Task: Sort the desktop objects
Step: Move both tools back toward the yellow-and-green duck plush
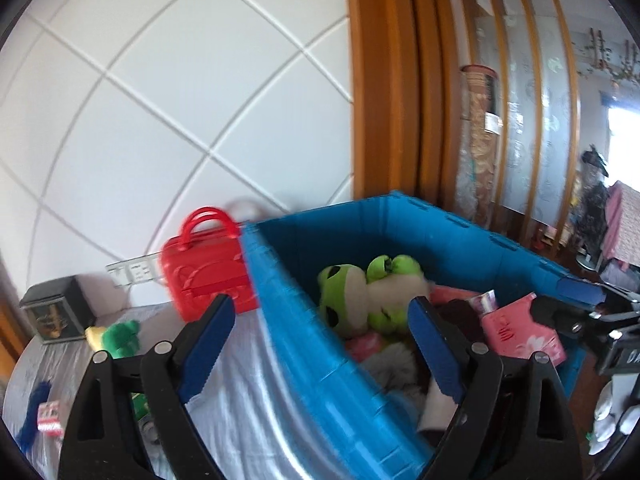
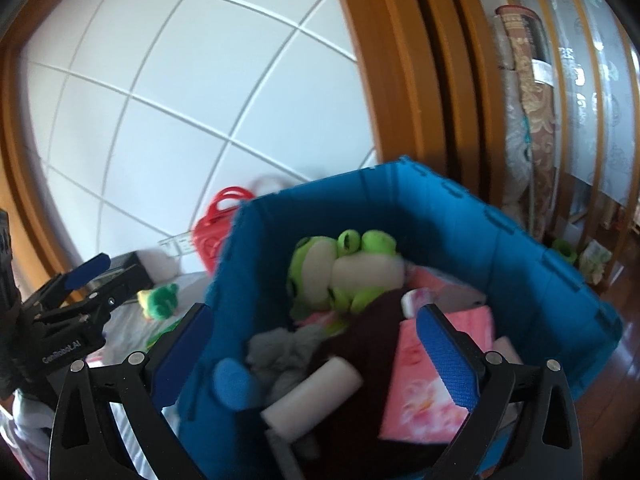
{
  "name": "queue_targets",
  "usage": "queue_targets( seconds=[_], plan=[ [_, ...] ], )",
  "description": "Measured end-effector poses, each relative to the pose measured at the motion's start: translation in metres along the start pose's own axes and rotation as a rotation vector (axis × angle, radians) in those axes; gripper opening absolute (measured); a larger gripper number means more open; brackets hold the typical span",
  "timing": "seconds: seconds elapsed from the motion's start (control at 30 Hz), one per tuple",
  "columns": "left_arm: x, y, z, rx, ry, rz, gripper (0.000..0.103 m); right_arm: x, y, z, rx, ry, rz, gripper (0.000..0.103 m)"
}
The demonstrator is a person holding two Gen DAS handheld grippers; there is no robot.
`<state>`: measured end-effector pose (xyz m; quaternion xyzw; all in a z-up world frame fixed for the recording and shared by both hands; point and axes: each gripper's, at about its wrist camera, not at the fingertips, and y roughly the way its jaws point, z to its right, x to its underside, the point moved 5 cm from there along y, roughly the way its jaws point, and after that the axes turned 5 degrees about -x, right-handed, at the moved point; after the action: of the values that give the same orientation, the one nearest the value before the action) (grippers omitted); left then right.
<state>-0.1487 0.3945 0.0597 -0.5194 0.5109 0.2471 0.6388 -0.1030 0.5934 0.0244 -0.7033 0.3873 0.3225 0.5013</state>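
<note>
A blue plastic crate (image 1: pixel 316 344) (image 2: pixel 460 216) stands on the grey-clothed table. It holds a green frog plush (image 1: pixel 360 292) (image 2: pixel 340 268), a pink box (image 1: pixel 520 332) (image 2: pixel 432 376), a white roll (image 2: pixel 312 396), dark cloth and grey fluff. My left gripper (image 1: pixel 320 344) is open and empty, straddling the crate's left wall. My right gripper (image 2: pixel 316 356) is open and empty over the crate's contents. A red toy handbag (image 1: pixel 208 272) (image 2: pixel 216 224) stands left of the crate.
On the table (image 1: pixel 240 412) left of the crate lie a small green and yellow plush (image 1: pixel 116 336) (image 2: pixel 160 300), a dark box (image 1: pixel 56 312), a blue furry thing (image 1: pixel 36 412) and a small red packet (image 1: pixel 50 420). A white tiled wall and wooden door frame stand behind.
</note>
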Motion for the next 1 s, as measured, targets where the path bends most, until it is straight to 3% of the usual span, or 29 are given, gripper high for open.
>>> queue_targets(
  seconds=[0.37,0.7,0.87,1.0],
  plan=[
    [0.079,-0.036,-0.129,-0.207,-0.128,-0.081,0.089,0.014,0.015,-0.098,-0.156,-0.074,-0.016,0.103],
    [0.139,-0.05,-0.257,-0.264,-0.223,-0.153,0.089,0.041,0.058,-0.217,-0.193,-0.162,-0.1,0.103],
    [0.158,-0.049,-0.33,-0.297,-0.23,-0.179,0.089,0.055,0.098,-0.277,-0.196,-0.17,-0.159,0.103],
    [0.17,-0.042,-0.381,-0.305,-0.226,-0.204,0.089,0.063,0.139,-0.318,-0.151,-0.172,-0.201,0.103]
  ],
)
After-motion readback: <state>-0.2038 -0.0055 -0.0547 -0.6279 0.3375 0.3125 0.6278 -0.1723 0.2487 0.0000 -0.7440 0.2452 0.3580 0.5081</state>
